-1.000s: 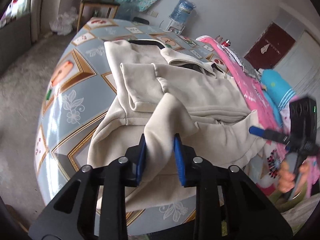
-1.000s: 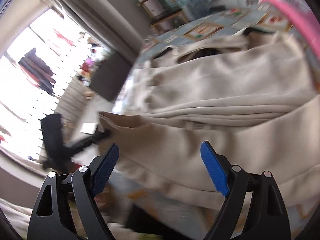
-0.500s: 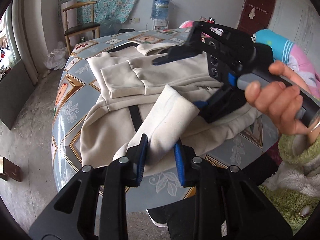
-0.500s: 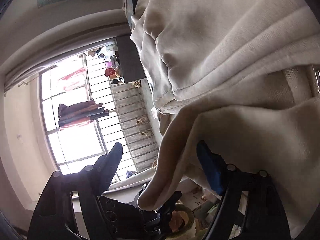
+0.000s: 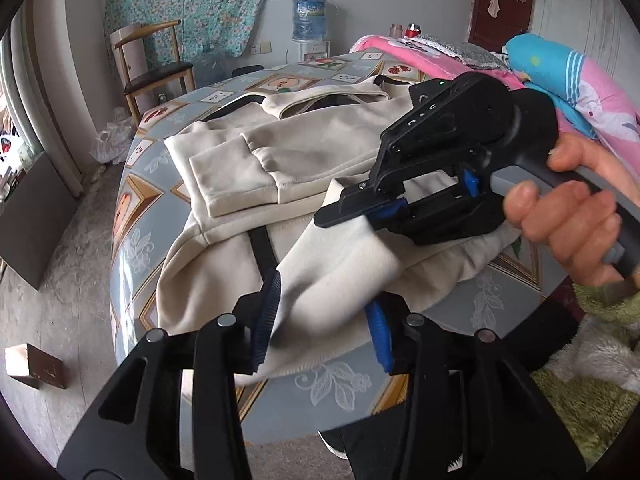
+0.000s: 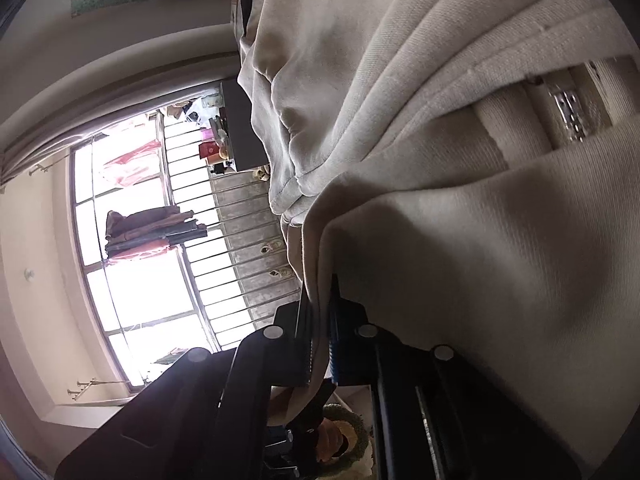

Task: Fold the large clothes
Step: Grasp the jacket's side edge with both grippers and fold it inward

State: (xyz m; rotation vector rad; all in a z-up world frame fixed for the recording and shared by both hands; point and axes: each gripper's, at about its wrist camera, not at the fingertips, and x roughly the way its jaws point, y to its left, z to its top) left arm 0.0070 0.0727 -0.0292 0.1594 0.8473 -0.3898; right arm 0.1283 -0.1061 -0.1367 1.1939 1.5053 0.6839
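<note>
The hoodie lies on the surface. The right hand-held gripper clamps its sleeve; the left hand-held gripper is opening around it. A thin pinch could slip, dropping the sleeve.

The cream hoodie is thick, matt cloth with a soft brushed nap; in the right wrist view its weave shows fine and slightly fuzzy, and a metal zip glints at 2 o'clock. The worktop wears a glossy, smooth printed cover that reflects light. Both claws, left and right, are matt black plastic with ribbed blue pads and dull silver metal screw heads. At 11 o'clock the chair is pale wood with a dark seat. The floor looks rough and dusty, like bare concrete.
</note>
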